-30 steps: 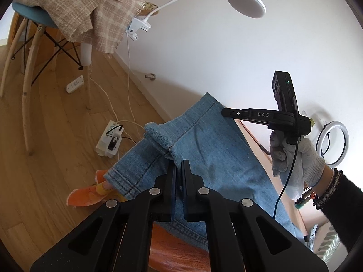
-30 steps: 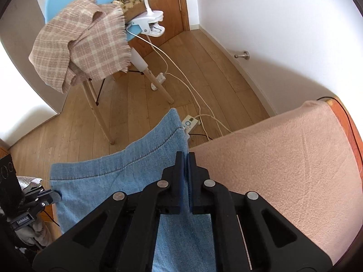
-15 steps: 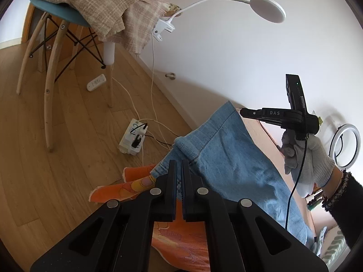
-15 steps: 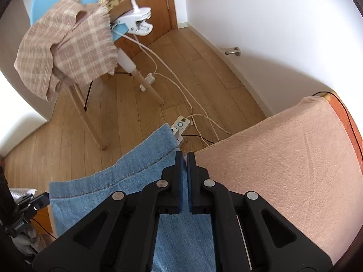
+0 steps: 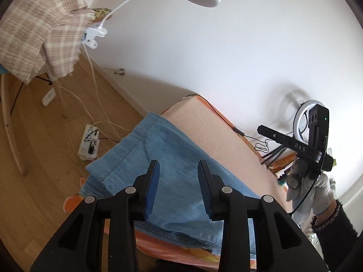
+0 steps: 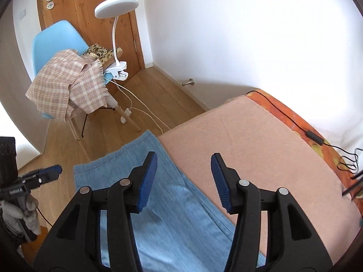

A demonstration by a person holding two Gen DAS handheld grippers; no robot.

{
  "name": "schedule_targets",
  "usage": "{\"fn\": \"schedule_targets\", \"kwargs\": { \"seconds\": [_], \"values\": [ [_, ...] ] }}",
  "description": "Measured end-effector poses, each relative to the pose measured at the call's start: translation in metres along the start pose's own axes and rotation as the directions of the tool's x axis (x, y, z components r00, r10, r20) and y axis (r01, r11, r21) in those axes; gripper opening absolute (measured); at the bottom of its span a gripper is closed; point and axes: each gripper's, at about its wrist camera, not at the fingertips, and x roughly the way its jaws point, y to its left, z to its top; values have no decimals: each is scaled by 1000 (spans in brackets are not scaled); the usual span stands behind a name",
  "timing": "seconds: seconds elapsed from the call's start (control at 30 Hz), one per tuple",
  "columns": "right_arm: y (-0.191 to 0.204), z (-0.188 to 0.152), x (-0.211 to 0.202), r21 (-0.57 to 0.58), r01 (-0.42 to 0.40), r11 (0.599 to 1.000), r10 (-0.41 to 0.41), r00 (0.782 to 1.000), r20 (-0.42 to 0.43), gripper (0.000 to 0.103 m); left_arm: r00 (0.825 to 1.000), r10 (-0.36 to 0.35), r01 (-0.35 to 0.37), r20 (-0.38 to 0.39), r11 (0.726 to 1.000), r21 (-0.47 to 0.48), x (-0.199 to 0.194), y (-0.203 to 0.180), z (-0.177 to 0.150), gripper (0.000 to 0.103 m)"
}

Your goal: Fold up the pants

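Light blue denim pants [image 5: 172, 170] lie folded along the edge of a bed covered by a pink blanket [image 5: 222, 145]. My left gripper [image 5: 178, 174] hovers above them, its jaws opening and nothing between the blue pads. In the right wrist view the pants [image 6: 172, 204] run down the blanket's [image 6: 261, 149] left side. My right gripper [image 6: 183, 176] hangs over the border between denim and blanket, jaws opening, nothing between them. The right gripper [image 5: 267, 133] also shows at the right of the left wrist view, held by a gloved hand [image 5: 317, 188].
A blue chair [image 6: 52, 45] draped with a checked cloth [image 6: 70, 83] carries a white clip lamp [image 6: 116, 4] near a wooden door [image 6: 90, 11]. A power strip [image 5: 89, 145] and cords lie on the wood floor. A ring light [image 5: 301, 115] stands against the wall.
Both grippers let go of the denim and opened. Both rose and pulled back from the pants; the right one swung toward the blanket. The pants now lie flat on the bed edge.
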Motion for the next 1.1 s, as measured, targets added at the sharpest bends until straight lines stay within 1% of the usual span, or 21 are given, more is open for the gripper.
{"fn": "schedule_targets", "kwargs": {
  "seconds": [0.1,0.17,0.23,0.3,0.33,0.37,0.4,0.43,0.47,0.53,0.6,0.67,0.73,0.77,0.8,0.9,0.93,1.0,1.03,1.07,1.1],
  "values": [
    [-16,-36,-36,91,18,996,-19,1000,2,52,997,-46,50,-66,997,55,9,-29,3,33],
    [-28,-60,-61,150,44,988,-48,999,20,52,990,-87,96,-109,992,85,16,-50,5,34],
    [-42,-85,-82,211,63,976,-70,997,27,57,981,-123,141,-148,983,114,25,-74,7,38],
    [-55,-109,-103,281,76,957,-88,996,30,57,970,-163,190,-181,971,145,33,-100,8,39],
    [-61,-121,-115,315,91,945,-106,994,29,59,962,-184,219,-203,962,164,36,-114,6,40],
    [-66,-133,-126,344,113,932,-129,991,25,62,953,-202,245,-224,952,183,39,-128,3,44],
    [-71,-146,-139,372,131,919,-151,988,25,68,944,-218,269,-246,943,197,43,-141,-1,47],
    [-76,-158,-151,398,151,905,-175,984,24,74,934,-235,293,-268,934,205,48,-154,-5,51],
    [-79,-169,-163,420,174,890,-202,979,21,76,923,-250,316,-293,926,207,53,-166,-10,52],
    [-89,-192,-190,466,221,857,-261,965,23,82,895,-274,360,-353,910,207,65,-190,-24,52],
    [-95,-214,-216,504,258,824,-313,950,24,87,871,-279,392,-404,891,230,75,-216,-40,52],
    [-98,-235,-238,525,300,796,-364,931,20,88,846,-291,432,-448,865,254,83,-242,-58,52],
    [-102,-255,-257,544,353,761,-420,907,-1,89,815,-306,469,-492,848,249,94,-265,-71,52],
    [-105,-266,-267,559,364,745,-435,900,-6,89,800,-310,484,-514,840,247,100,-277,-79,52],
    [-109,-277,-277,581,361,729,-439,898,-7,90,786,-309,498,-536,830,251,105,-290,-86,52],
    [-118,-310,-303,654,338,677,-444,896,-3,90,764,-280,515,-582,807,288,122,-328,-108,53],
    [-121,-322,-311,682,329,654,-449,894,-1,90,752,-275,528,-599,795,297,127,-341,-116,53],
    [-130,-347,-329,745,303,594,-453,892,-2,90,722,-270,562,-637,765,313,138,-367,-131,55],
    [-134,-360,-338,776,285,562,-450,893,-2,90,709,-268,576,-652,753,317,145,-380,-139,57],
    [-138,-373,-346,804,267,531,-448,894,-1,90,697,-267,585,-665,748,313,153,-391,-146,58],
    [-142,-385,-355,829,250,501,-449,893,2,90,678,-268,597,-684,744,301,162,-401,-153,58]
  ]
}}
